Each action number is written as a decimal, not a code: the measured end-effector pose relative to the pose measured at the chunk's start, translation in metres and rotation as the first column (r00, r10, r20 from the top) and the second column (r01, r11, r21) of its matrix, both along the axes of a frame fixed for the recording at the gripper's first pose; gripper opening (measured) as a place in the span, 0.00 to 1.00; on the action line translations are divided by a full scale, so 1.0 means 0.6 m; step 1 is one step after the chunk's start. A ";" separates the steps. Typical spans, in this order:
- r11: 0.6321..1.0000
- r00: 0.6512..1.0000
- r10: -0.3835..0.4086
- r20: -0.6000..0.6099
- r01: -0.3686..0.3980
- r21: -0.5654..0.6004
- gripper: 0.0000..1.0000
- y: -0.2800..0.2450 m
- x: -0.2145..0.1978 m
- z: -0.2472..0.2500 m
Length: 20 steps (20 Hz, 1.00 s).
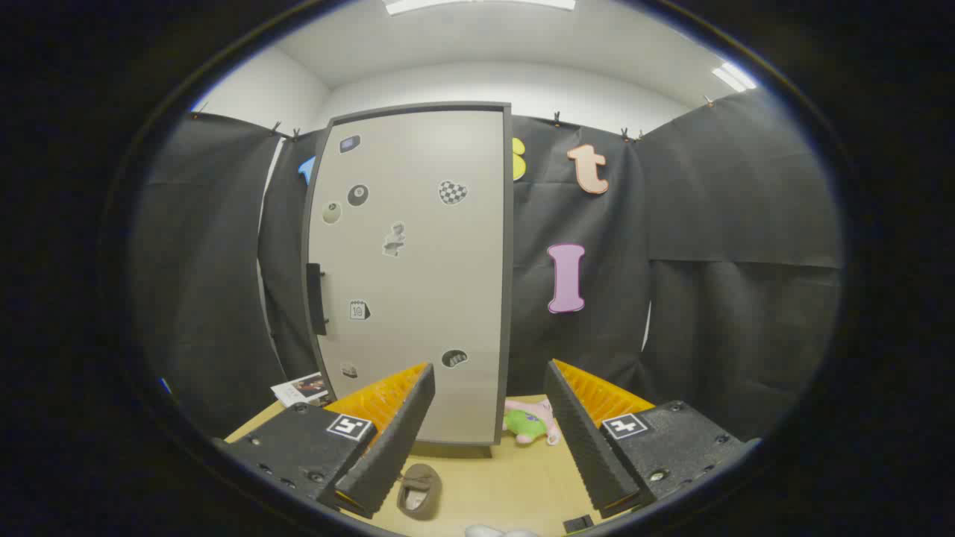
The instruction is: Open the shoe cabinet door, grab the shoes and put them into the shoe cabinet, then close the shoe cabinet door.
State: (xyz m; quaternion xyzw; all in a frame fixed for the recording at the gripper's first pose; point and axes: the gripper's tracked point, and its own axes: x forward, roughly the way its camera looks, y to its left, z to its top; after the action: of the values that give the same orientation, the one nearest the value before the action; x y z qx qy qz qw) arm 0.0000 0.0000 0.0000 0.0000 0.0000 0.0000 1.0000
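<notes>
The hand-held gripper (489, 440) hangs wide apart, holding nothing, above a shoe (419, 490) on the counter (500, 477); the shoe cabinet (418, 276) (door closed) stands beyond.

The shoe cabinet door (418, 276) is pale beige with a dark grey frame and small stickers, one checkered. A grey-brown shoe (419, 490) lies on the tan worktop (492, 485). The plush toy (531, 422) is pink and green.

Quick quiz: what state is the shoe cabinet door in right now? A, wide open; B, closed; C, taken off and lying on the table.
B: the cabinet door stands upright and flush, handle untouched, beyond the open, empty claw.
</notes>
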 end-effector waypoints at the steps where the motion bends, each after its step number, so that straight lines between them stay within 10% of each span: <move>1: 1.000 1.000 -0.003 -0.002 0.003 -0.001 0.97 -0.001 -0.001 -0.002; 20: 1.000 0.999 -0.027 0.026 0.027 -0.007 0.97 -0.007 -0.038 0.012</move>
State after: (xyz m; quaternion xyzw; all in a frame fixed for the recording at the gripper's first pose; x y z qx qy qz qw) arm -0.0228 -0.0043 0.0070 -0.0037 -0.0130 -0.0134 0.9998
